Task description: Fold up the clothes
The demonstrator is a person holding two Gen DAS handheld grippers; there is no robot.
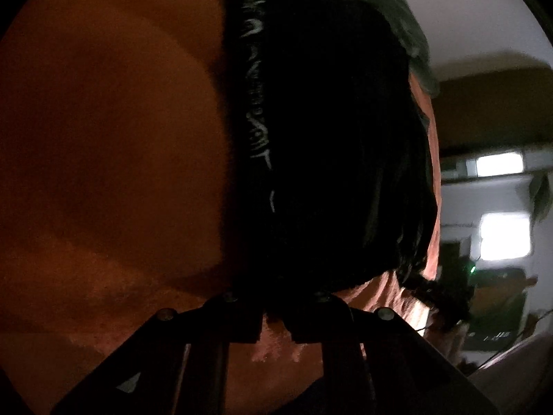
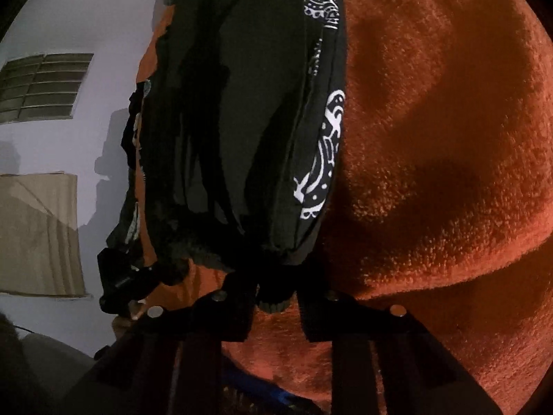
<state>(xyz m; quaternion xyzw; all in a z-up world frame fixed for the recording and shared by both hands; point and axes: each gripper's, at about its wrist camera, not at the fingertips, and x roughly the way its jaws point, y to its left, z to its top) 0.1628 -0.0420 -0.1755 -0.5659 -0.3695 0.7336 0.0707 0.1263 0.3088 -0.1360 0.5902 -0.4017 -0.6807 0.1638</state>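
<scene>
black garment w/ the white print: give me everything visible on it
The black garment is dark soft fabric with a white paisley-like strip down one side and a ribbed hem. It lies stretched, wrinkled, on the orange fuzzy blanket. The right gripper has the hem between its fingers; the left gripper meets its near edge.

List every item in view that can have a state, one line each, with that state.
Black garment: stretched out over the blanket, white-patterned side stripe showing, ribbed cuff at the right tongs.
Orange fleece blanket: spread under the garment, rumpled.
Left tongs: closed on the garment's edge.
Right tongs: closed on the ribbed cuff.
</scene>
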